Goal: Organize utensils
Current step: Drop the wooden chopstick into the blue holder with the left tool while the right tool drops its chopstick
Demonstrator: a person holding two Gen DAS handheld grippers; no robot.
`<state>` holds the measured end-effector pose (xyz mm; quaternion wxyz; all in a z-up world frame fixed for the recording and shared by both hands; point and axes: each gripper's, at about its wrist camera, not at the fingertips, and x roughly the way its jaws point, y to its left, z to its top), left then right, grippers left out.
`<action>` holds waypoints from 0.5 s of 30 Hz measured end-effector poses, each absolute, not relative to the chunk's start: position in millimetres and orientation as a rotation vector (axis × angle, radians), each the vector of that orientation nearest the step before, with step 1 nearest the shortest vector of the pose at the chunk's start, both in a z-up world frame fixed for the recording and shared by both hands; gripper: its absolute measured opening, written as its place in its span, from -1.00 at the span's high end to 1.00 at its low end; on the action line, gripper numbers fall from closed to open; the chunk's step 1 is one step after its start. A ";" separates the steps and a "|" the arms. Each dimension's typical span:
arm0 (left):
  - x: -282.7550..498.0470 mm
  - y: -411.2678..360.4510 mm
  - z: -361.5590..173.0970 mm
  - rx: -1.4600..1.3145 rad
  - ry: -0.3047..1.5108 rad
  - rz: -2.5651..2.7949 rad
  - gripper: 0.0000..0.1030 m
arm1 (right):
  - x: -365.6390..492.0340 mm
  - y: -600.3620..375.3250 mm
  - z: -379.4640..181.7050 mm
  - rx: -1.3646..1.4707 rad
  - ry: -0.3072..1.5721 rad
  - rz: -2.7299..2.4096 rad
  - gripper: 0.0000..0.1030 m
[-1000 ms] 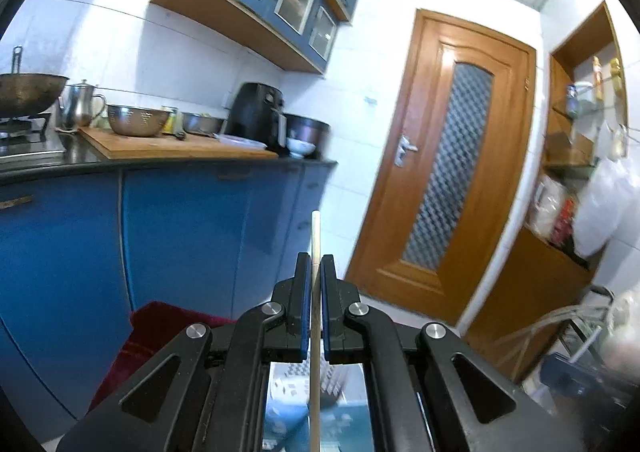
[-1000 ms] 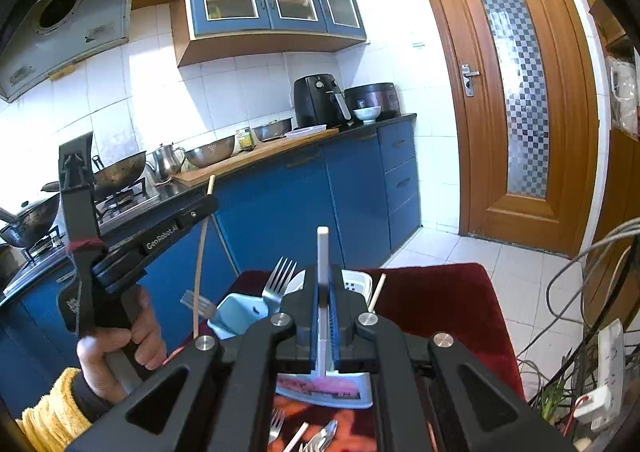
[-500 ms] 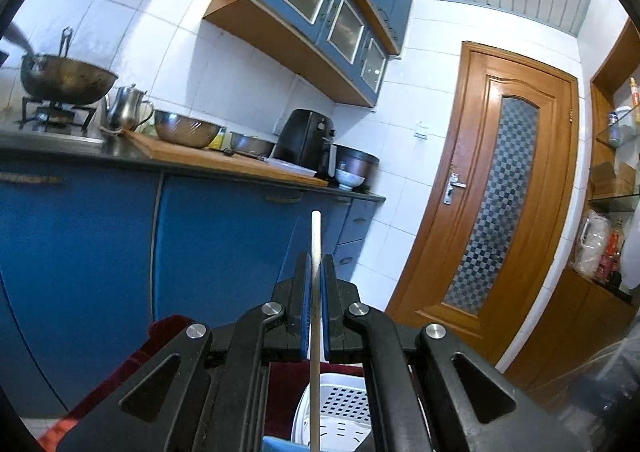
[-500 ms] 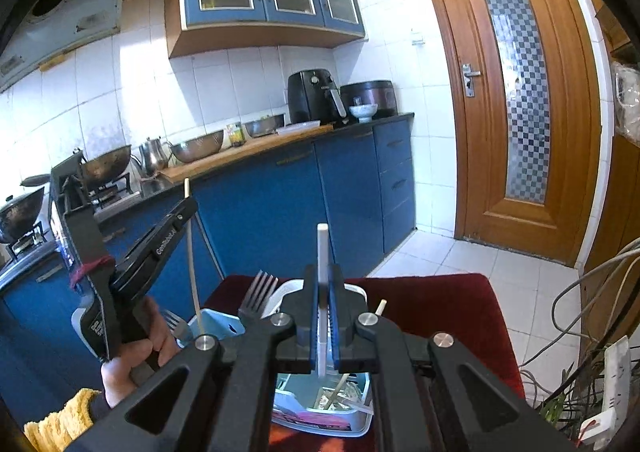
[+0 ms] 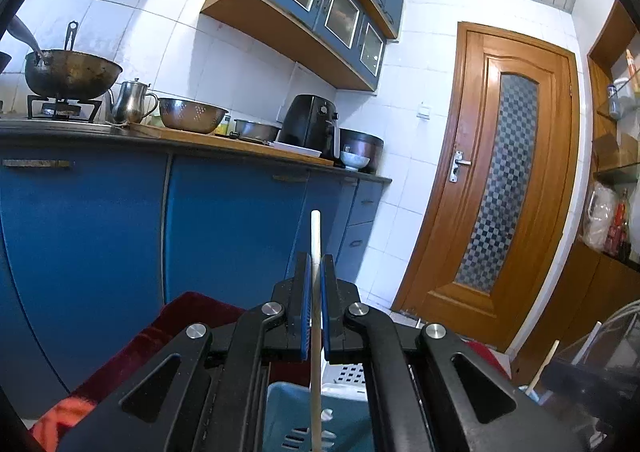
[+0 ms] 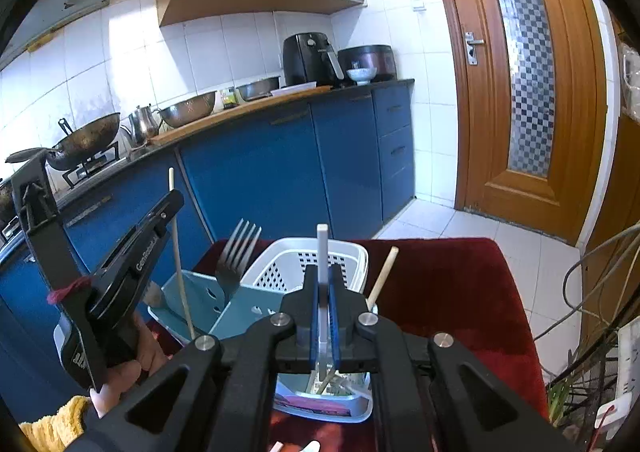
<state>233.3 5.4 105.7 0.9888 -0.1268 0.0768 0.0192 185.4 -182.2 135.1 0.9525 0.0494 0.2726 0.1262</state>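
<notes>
Red cloth (image 6: 448, 292) under baskets, blue cabinets (image 6: 260, 171), wooden door (image 6: 520, 71).

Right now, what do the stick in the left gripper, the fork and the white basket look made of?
Stick in the left gripper: likely wood or bamboo, pale, matte and slim. Fork: metal, probably stainless, grey with a dull sheen. White basket: plastic, matte, with moulded rows of holes.

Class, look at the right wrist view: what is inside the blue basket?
A fork stands tines-up inside the blue basket, and the left gripper holds a chopstick down into it. The basket's bottom is hidden.
</notes>
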 end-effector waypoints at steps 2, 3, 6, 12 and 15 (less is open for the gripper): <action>230.4 3.9 105.5 -0.240 0.156 0.037 0.96 | 185.7 -183.0 131.7 0.103 0.563 0.259 0.88; 228.7 3.0 106.2 -0.233 0.156 0.036 0.96 | 186.0 -183.9 130.2 0.109 0.569 0.261 0.88; 226.3 1.7 109.0 -0.216 0.175 0.021 0.96 | 185.9 -185.7 128.3 0.128 0.577 0.270 0.75; 222.8 0.8 112.4 -0.210 0.230 -0.005 0.74 | 176.3 -188.6 138.1 0.158 0.534 0.286 0.45; 217.6 2.1 117.0 -0.216 0.244 -0.022 0.61 | 170.2 -188.7 145.6 0.164 0.513 0.287 0.41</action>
